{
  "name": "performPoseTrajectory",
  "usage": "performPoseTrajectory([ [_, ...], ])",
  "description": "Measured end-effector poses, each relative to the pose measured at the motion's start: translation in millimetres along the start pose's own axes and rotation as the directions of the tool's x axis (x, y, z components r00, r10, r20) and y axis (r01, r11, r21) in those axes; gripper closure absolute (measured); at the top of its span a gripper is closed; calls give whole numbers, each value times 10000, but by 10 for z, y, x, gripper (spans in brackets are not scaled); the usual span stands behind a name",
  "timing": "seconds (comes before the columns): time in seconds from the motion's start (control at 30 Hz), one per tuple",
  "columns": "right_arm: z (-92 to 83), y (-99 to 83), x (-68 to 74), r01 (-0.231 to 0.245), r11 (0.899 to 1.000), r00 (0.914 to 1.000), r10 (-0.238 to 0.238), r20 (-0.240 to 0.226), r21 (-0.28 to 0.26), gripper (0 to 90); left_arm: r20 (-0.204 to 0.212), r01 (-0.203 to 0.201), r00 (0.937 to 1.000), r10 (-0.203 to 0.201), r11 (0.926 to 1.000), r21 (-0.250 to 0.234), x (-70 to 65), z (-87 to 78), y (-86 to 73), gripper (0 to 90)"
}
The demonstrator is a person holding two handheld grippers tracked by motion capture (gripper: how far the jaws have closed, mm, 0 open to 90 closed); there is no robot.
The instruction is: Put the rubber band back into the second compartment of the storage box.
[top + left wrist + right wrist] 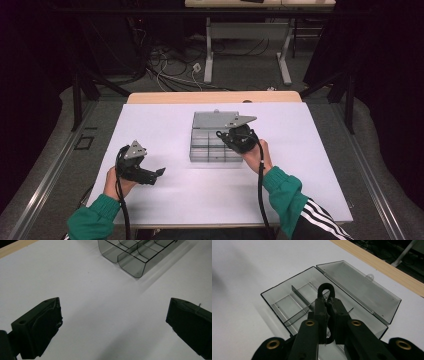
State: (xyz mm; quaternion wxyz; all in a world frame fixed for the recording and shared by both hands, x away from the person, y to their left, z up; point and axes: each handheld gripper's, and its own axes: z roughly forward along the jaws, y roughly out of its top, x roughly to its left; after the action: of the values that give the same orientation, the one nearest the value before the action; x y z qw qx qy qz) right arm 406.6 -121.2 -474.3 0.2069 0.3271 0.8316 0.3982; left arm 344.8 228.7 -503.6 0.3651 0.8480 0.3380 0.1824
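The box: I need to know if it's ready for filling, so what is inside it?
The box lies open, its lid folded back. Its visible compartments, split by dividers, look bare. The right claw, shut on a black ring, covers the near part.

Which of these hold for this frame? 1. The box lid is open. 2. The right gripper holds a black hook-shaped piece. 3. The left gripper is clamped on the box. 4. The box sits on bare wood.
1. True: the lid of the clear box lies folded back.
2. True: the right gripper is shut on the black hook, above the box.
3. False: the left gripper is open over the white tabletop, apart from the box.
4. False: the box rests on the white tabletop.
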Motion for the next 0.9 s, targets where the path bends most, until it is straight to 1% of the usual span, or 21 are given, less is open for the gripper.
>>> performPoseTrajectory([
  [0.13,40,12,-37,-22,9999,10000,22,15,101,851,6,30,10000,-30,10000,-90,2,9,-4,1],
  [0.2,59,16,-53,-54,10000,10000,54,76,78,852,8,10,10000,-10,10000,-31,0,2,0,1],
  [0.23,62,22,-63,-101,9998,9999,100,41,176,852,-1,17,10000,-17,10000,-75,-2,4,-1,1],
  [0.27,76,20,-70,-153,9999,9999,153,64,60,852,-13,13,10000,-13,10000,-98,-5,5,-1,1],
  [0.4,107,28,-111,-232,9997,9996,231,145,104,853,17,14,10000,-14,9999,-101,-3,3,-2,1],
  [0.47,132,26,-134,-273,9995,9995,271,146,184,853,6,-15,10000,15,10000,-89,0,-1,-2,1],
  [0.5,138,28,-143,-317,9990,9994,314,117,316,853,6,-17,10000,17,10000,-95,-2,-2,-1,1],
  [0.53,160,24,-148,-359,9991,9992,355,189,205,853,-27,-25,10000,25,9999,-128,-5,0,-1,1],
  [0.57,167,24,-158,-346,9991,9993,342,156,264,853,-5,-1,10000,1,9999,-127,-8,1,-1,1],
  [0.67,194,27,-167,-406,9986,9990,401,178,337,853,12,-5,10000,6,10000,-32,-3,3,2,1],
  [0.73,223,29,-175,-395,9987,9991,389,171,329,853,9,19,10000,-19,10000,-77,-4,9,-1,1],
  [0.77,230,31,-179,-392,9983,9991,385,158,433,853,16,-1,10000,1,10000,-26,-4,3,1,1],
  [0.83,263,29,-181,-397,9981,9991,390,149,468,853,-7,8,10000,-8,9999,-107,-5,5,-1,1],
  [0.9,301,24,-181,-437,9979,9990,430,147,479,853,25,-2,10000,3,10000,-51,1,3,-1,1],
])
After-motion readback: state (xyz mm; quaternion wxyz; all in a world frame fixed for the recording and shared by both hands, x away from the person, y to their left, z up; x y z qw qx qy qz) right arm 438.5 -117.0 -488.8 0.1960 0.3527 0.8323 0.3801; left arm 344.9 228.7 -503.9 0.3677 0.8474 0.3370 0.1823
